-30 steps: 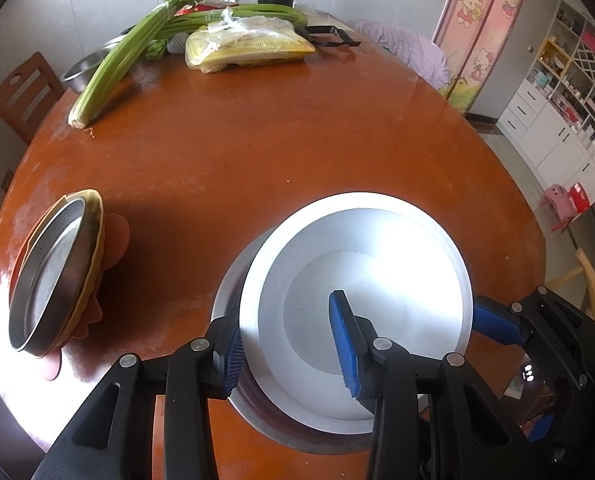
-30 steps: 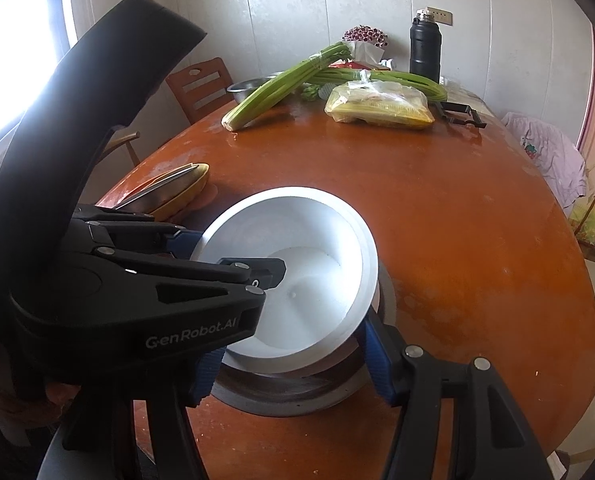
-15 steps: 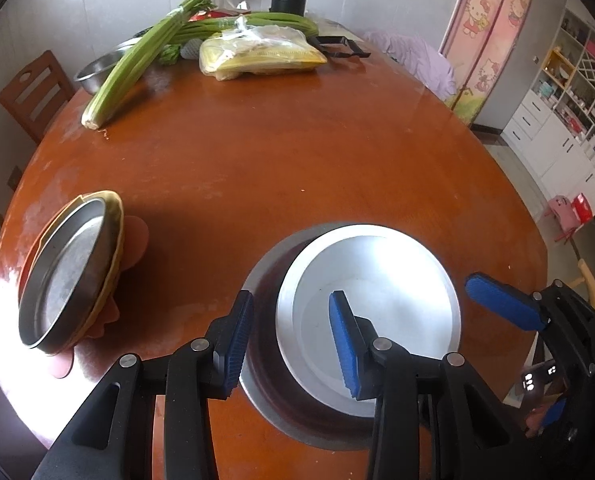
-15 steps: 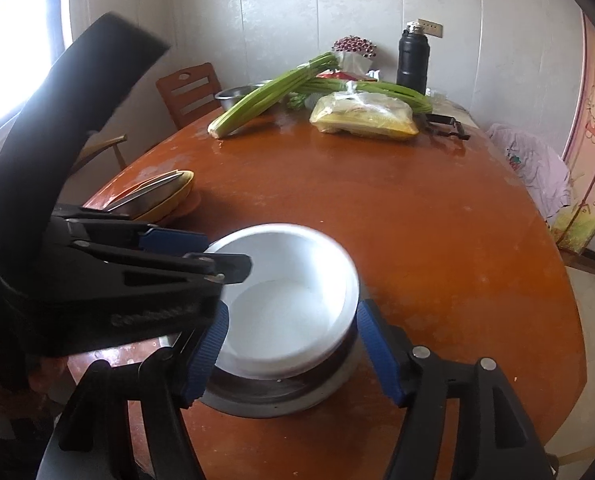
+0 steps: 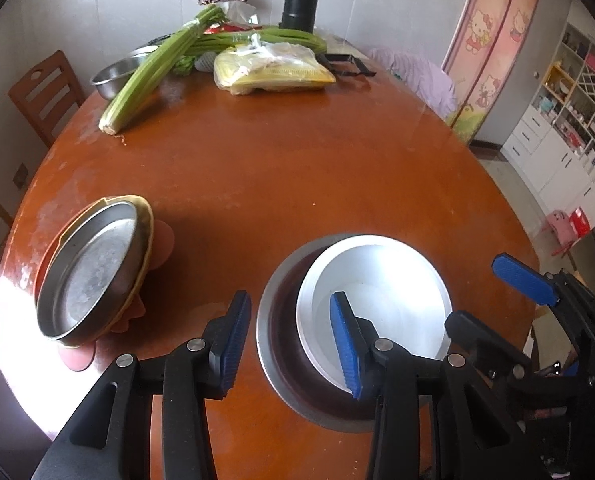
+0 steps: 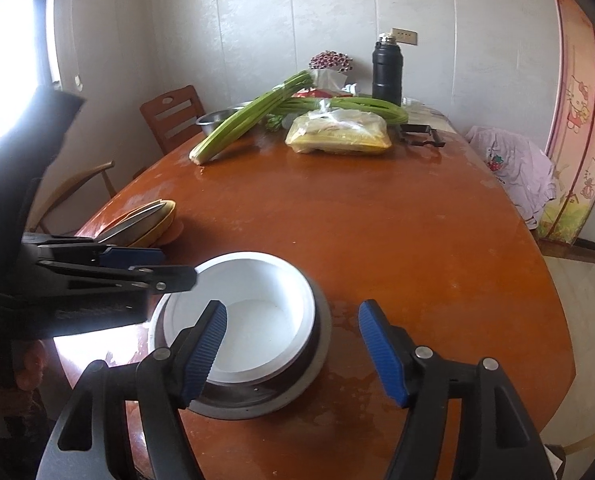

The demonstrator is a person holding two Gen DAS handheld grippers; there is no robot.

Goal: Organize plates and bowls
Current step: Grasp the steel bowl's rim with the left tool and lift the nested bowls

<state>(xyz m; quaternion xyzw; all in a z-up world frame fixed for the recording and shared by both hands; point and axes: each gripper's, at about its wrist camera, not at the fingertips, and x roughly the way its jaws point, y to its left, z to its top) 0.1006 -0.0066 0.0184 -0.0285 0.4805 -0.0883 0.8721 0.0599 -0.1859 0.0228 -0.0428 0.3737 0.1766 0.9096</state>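
White bowl (image 5: 381, 304) nested in steel basin (image 5: 281, 344) on desk (image 5: 297, 176), beneath both claws; left claw (image 5: 293, 344) and right claw (image 6: 293, 354) gape, empty; metal plate (image 5: 89, 272) leftward.

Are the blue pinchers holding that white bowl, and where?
No. The white bowl sits loose inside the metal bowl; both hand-held grippers, left and right, are open.

White bowl released into the metal basin

White bowl (image 5: 381, 292), earlier lifted and tilted, now sits nested in metal basin (image 5: 281, 344); left gripper (image 5: 291, 340) and right gripper (image 6: 293, 354) have both let go and pulled back from basin, jaws spread.
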